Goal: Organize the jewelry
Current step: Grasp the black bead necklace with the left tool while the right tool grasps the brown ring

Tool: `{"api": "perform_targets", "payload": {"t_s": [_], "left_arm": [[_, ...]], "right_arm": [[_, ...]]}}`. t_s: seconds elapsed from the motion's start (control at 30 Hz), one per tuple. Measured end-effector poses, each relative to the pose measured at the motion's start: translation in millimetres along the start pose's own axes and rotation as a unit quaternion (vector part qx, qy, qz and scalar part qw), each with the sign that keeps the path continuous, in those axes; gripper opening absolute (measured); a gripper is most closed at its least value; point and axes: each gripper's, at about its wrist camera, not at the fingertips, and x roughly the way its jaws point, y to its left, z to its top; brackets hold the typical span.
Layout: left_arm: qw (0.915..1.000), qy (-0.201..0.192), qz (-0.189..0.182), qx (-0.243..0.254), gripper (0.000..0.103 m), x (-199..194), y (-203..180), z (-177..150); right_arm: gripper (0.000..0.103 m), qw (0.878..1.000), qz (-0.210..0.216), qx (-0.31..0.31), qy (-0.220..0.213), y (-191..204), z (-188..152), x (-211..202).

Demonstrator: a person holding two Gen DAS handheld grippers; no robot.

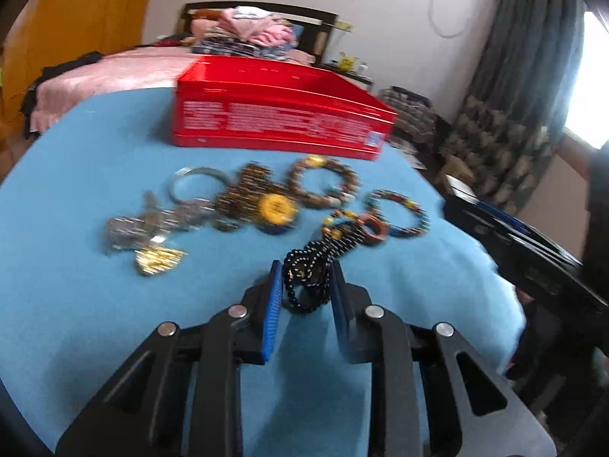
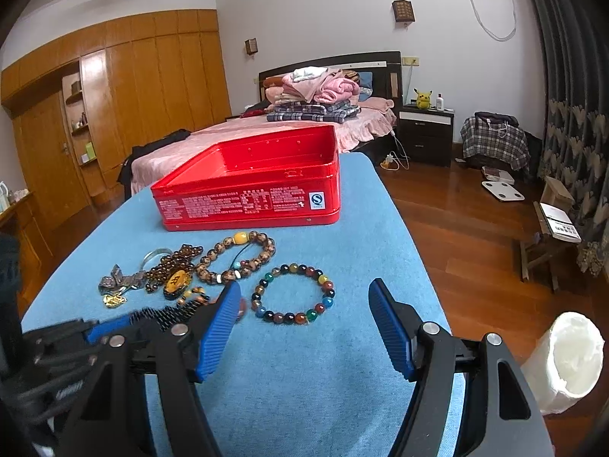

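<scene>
Beaded bracelets (image 2: 293,293) and necklaces (image 1: 308,270) lie before the open red tin (image 2: 247,198).

Glossy red metal tin (image 2: 251,194) on matt blue cloth (image 2: 342,361).

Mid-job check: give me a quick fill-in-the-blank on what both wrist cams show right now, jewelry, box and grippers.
1. The left gripper has its pads around the ____ bead necklace.
2. The right gripper stands ____, holding nothing.
3. The red box has no ____ on it.
4. The multicolored bead bracelet lies on the ____ cloth.

Missing words: black; open; lid; blue
</scene>
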Motion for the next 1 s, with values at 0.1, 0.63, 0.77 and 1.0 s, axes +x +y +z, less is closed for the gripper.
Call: {"api": "perform_targets", "payload": {"t_s": [0.1, 0.63, 0.77, 1.0], "left_arm": [[0.9999, -0.007, -0.004, 0.009, 0.029, -2, -8, 1], [0.9992, 0.019, 0.003, 0.034, 0.020, 33, -16, 12], [0.9997, 0.008, 0.010, 0.021, 0.016, 30, -13, 11], [0.9971, -0.050, 0.055, -0.011, 0.014, -2, 3, 22]], "right_arm": [[0.069, 1.000, -0.002, 0.003, -0.001, -3, 0, -1], [0.069, 1.000, -0.012, -0.003, 0.003, -4, -1, 6], [0.068, 1.000, -0.004, -0.009, 0.006, -1, -1, 7], [0.054, 0.998, 0.039, -0.029, 0.034, 13, -5, 12]]}}
